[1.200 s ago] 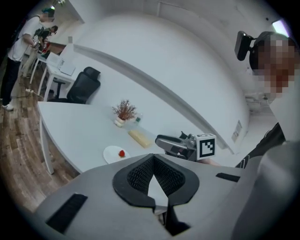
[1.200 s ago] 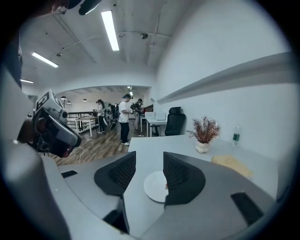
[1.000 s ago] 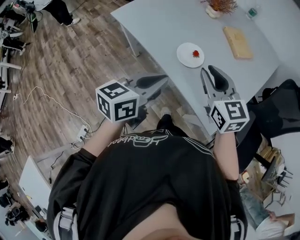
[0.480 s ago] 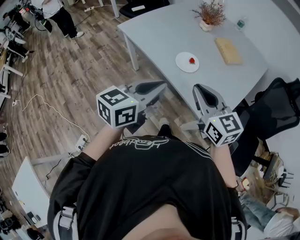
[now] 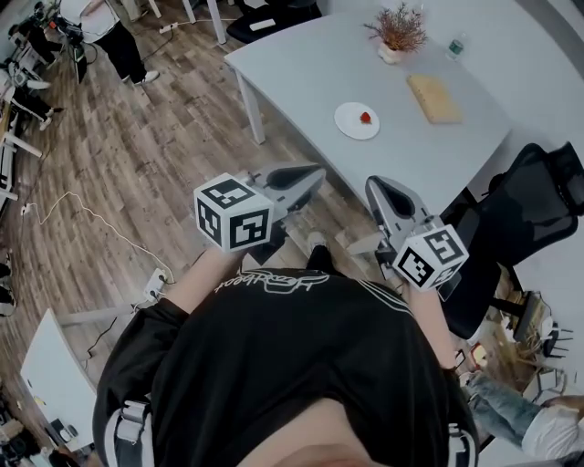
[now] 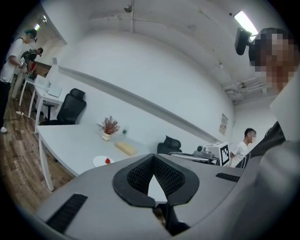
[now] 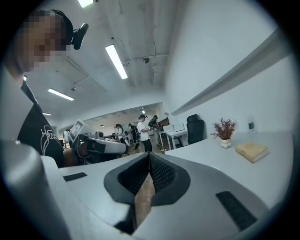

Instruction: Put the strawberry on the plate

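Note:
A red strawberry [image 5: 365, 117] lies on a small white plate [image 5: 349, 124] on the grey table [image 5: 301, 64]; both also show far off in the left gripper view, the strawberry [image 6: 107, 161] on the plate [image 6: 99, 162]. My left gripper [image 5: 318, 171] is held over the wooden floor, short of the table, shut and empty, its tips together [image 6: 152, 156]. My right gripper [image 5: 372, 186] hovers near the table's front edge, well away from the plate. Its jaws are closing, tips touching [image 7: 149, 155], with nothing between them.
On the table stand a tan wooden block [image 5: 434, 98], a potted dry plant [image 5: 398, 32] and a small bottle [image 5: 453, 47]. A black office chair [image 5: 525, 210] is at my right. Cables lie on the floor at left [image 5: 91, 219]. A person [image 5: 109, 27] stands at far left.
The table, plate and strawberry have drawn farther away in the head view. My right gripper's jaws have gone from open to shut, and both grippers sit lower, nearer my body.

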